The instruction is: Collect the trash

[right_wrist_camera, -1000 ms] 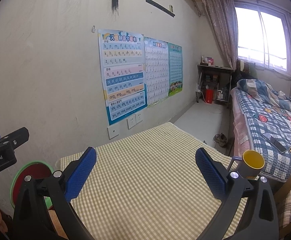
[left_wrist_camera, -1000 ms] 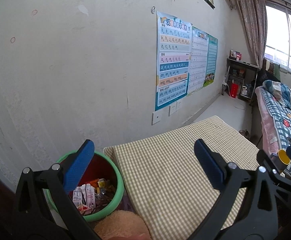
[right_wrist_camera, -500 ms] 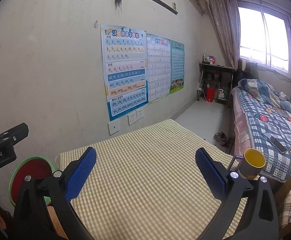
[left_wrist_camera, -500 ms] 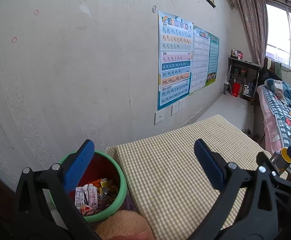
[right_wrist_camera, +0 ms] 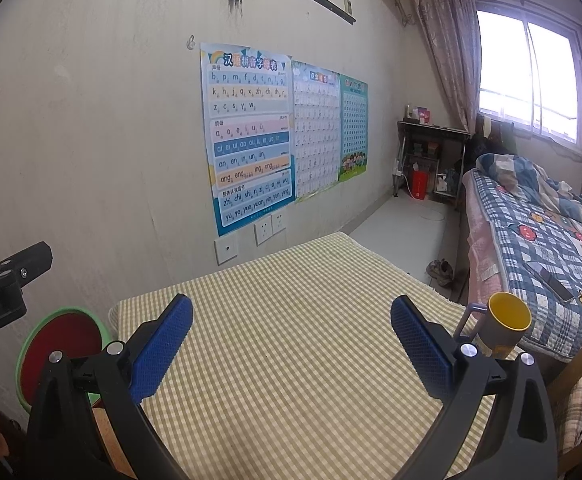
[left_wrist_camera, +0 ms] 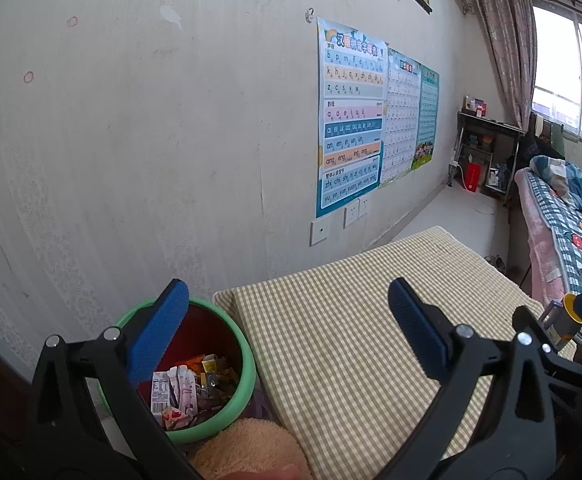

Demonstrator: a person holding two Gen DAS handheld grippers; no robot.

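No trash shows on the checked tablecloth (right_wrist_camera: 299, 344); wrappers and cartons (left_wrist_camera: 187, 392) sit in the green-rimmed bin (left_wrist_camera: 247, 364) beside the table's left edge, so collecting looks about done. Over the last second both views drift only slightly toward the wall, bin contents unchanged. Left gripper (left_wrist_camera: 289, 324) and right gripper (right_wrist_camera: 291, 336) hang over the cloth with jaws spread wide, grasping nothing; yellow mug (right_wrist_camera: 503, 328) stands at the right edge.
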